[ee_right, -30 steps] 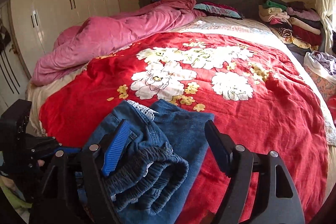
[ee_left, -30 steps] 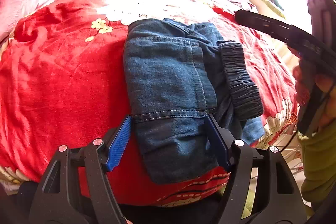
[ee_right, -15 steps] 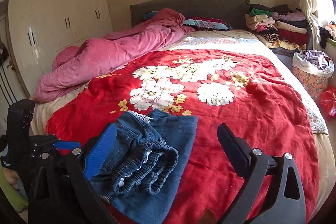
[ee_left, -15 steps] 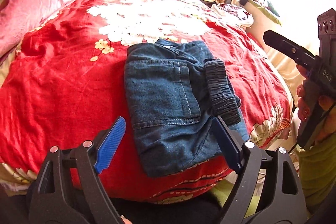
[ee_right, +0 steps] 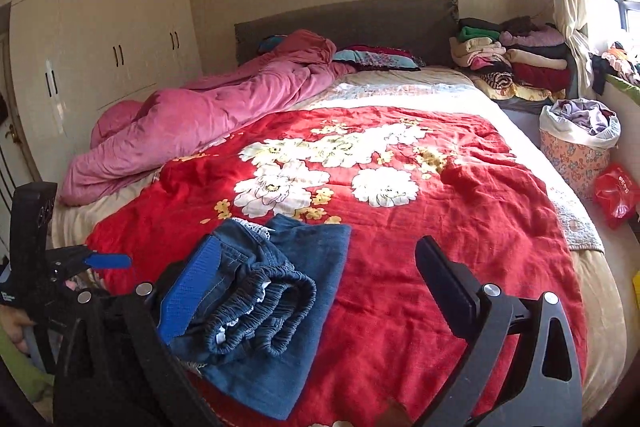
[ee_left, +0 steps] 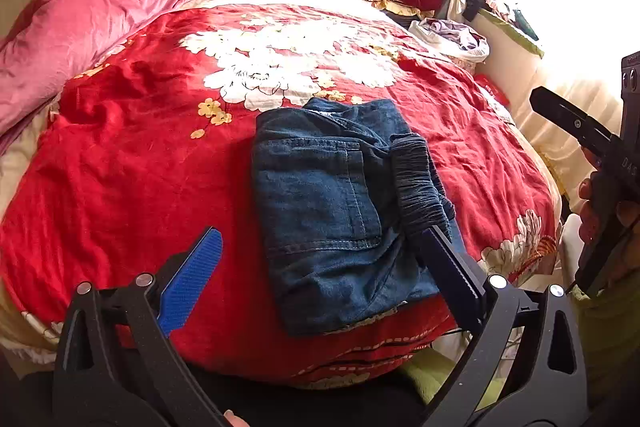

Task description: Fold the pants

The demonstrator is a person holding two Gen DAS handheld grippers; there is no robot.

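The left gripper (ee_left: 324, 267) has jaws still opening, wide apart and gripping nothing, the folded denim pants (ee_left: 340, 211) lying between them untouched. The right gripper (ee_right: 320, 279) stands wide open and empty above the pants' elastic waistband (ee_right: 260, 311). The pants rest near the foot edge of the bed (ee_right: 500, 227), on the red floral blanket (ee_left: 120, 187). Only the right view shows the wardrobe (ee_right: 100, 47).

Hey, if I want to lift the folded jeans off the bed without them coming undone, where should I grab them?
Probably the thick stacked edge beside the elastic waistband, coming from the bed's near side. The jeans lie as a compact bundle on the red blanket, and the layers gather there, so one pinch likely catches them all. The thin far edge would let it unfold.
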